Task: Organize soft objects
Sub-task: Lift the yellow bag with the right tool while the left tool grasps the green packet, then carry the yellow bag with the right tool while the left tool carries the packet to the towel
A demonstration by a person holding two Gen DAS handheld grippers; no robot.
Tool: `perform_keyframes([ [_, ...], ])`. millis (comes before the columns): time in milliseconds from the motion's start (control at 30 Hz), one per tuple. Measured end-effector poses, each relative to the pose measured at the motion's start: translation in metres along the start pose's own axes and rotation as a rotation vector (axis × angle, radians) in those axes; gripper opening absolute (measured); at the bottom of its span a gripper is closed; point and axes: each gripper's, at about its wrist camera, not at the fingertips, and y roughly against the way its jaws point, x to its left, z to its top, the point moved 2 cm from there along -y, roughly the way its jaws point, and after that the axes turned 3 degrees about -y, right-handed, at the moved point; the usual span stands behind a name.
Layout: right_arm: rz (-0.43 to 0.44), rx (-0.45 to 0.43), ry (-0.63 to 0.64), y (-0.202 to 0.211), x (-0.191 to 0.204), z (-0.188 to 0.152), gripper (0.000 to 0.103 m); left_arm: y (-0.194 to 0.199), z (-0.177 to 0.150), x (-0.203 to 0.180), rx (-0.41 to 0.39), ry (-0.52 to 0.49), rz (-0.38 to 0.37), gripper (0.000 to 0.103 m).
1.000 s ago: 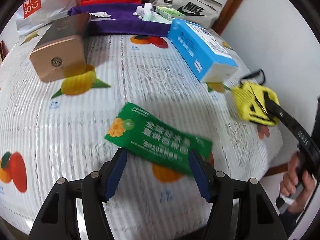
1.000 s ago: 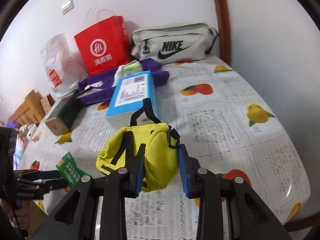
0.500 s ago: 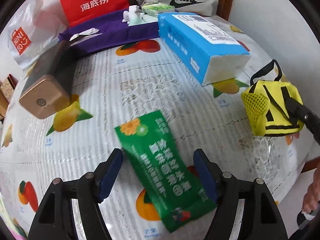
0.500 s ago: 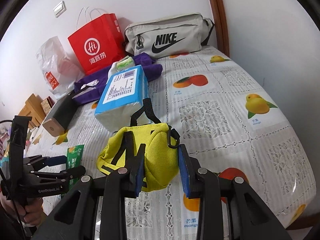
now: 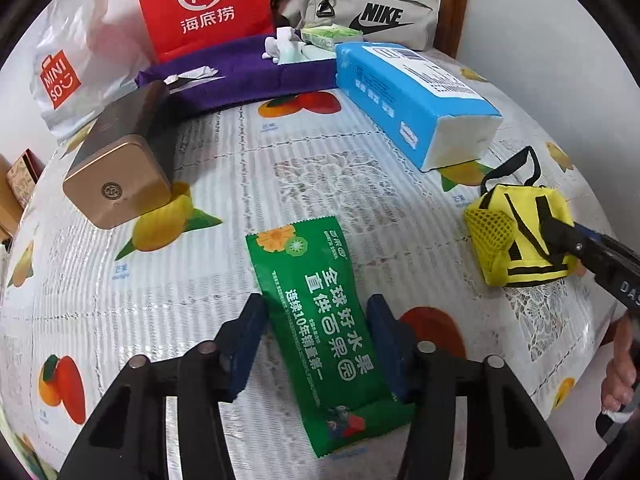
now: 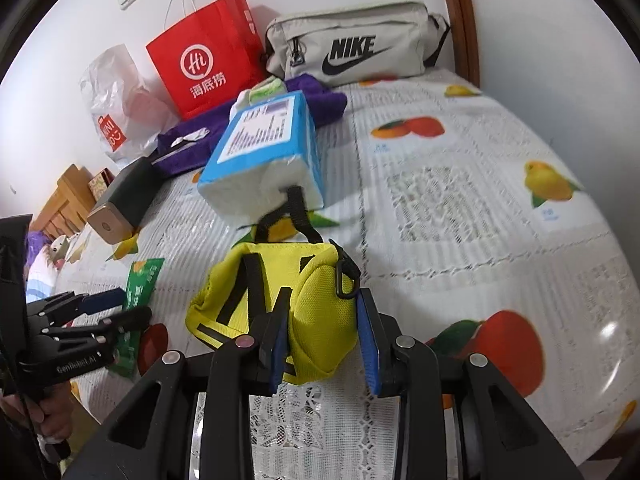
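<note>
Low in frame, the left hand-held gripper (image 5: 316, 336) straddles the light, crinkly green packet (image 5: 320, 328), jaws open beside its middle, while the right hand-held gripper (image 6: 322, 336) pinches the soft yellow pouch (image 6: 280, 304).

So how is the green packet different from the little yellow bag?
The green packet is flat and long, printed with white writing and fruit pictures; the yellow bag is plump, with black straps and a mesh side. The packet lies between the left gripper's open fingers, while the right gripper squeezes the bag. Both sit on the fruit-print bed cover.
</note>
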Motion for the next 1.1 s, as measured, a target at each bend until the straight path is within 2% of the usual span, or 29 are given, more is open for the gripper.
perform_keyframes([
  [133, 0.007, 0.008, -0.018, -0.001, -0.002, -0.006, 0.036, 0.002, -0.005, 0.015, 0.010, 0.015, 0.012, 0.049],
  [167, 0.008, 0.002, -0.018, -0.001, -0.002, -0.007, 0.037, 0.001, -0.005, 0.018, 0.008, 0.023, 0.012, 0.053],
  [200, 0.006, -0.005, -0.015, -0.001, -0.002, -0.009, 0.037, -0.001, -0.006, 0.020, 0.008, 0.030, 0.019, 0.063],
  [267, -0.003, -0.013, 0.002, -0.001, 0.000, -0.011, 0.037, -0.005, -0.004, 0.023, 0.005, 0.044, 0.047, 0.069],
  [333, -0.008, -0.008, 0.014, -0.002, 0.001, -0.010, 0.037, -0.007, -0.002, 0.025, -0.001, 0.055, 0.038, 0.066],
  [367, -0.008, -0.006, 0.012, -0.002, 0.001, -0.010, 0.036, -0.006, 0.000, 0.024, -0.008, 0.046, 0.035, 0.051],
  [400, -0.008, -0.001, 0.004, -0.002, -0.001, -0.009, 0.034, -0.005, 0.001, 0.023, -0.016, 0.038, 0.025, 0.045],
  [500, -0.009, 0.012, -0.007, -0.001, -0.001, -0.007, 0.032, -0.005, 0.002, 0.023, -0.017, 0.028, 0.009, 0.037],
  [767, -0.004, 0.002, 0.046, 0.016, 0.024, -0.001, 0.031, 0.011, -0.002, 0.042, -0.028, 0.102, -0.035, 0.037],
  [1100, 0.052, -0.048, 0.101, 0.047, 0.062, 0.029, 0.030, 0.059, 0.015, 0.077, -0.132, 0.181, -0.060, 0.037],
])
